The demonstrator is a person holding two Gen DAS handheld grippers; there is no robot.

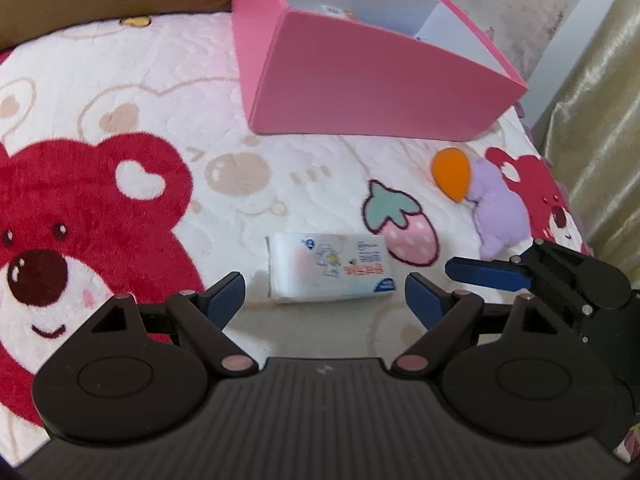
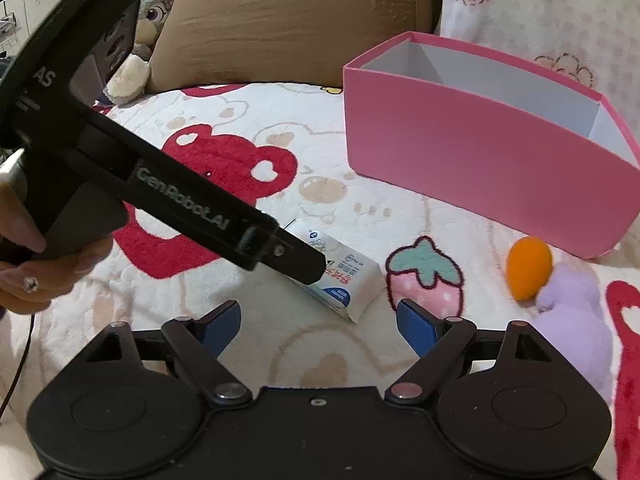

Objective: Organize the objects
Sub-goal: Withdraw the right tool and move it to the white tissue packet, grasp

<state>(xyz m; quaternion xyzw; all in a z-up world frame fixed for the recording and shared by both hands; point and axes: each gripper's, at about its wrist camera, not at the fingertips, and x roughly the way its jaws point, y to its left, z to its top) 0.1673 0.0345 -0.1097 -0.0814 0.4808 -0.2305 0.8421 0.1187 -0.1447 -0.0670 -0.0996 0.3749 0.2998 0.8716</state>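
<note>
A white tissue pack (image 1: pixel 330 266) lies on the bear-print blanket, just ahead of my open, empty left gripper (image 1: pixel 324 300). It also shows in the right wrist view (image 2: pixel 344 280), partly hidden by the left gripper's body. My right gripper (image 2: pixel 318 320) is open and empty, a little short of the pack; its blue fingers (image 1: pixel 484 272) show at the right of the left wrist view. An open pink box (image 1: pixel 360 84) stands farther back, also seen from the right (image 2: pixel 480 168). An orange egg-shaped sponge (image 1: pixel 452 174) rests against a purple plush (image 1: pixel 496 212).
The blanket (image 1: pixel 120 80) covers a bed. A brown pillow (image 2: pixel 288 28) and a grey plush rabbit (image 2: pixel 148 20) lie at the back. A floral pillow (image 2: pixel 540 12) is behind the box. A gold curtain (image 1: pixel 600 120) hangs at the right edge.
</note>
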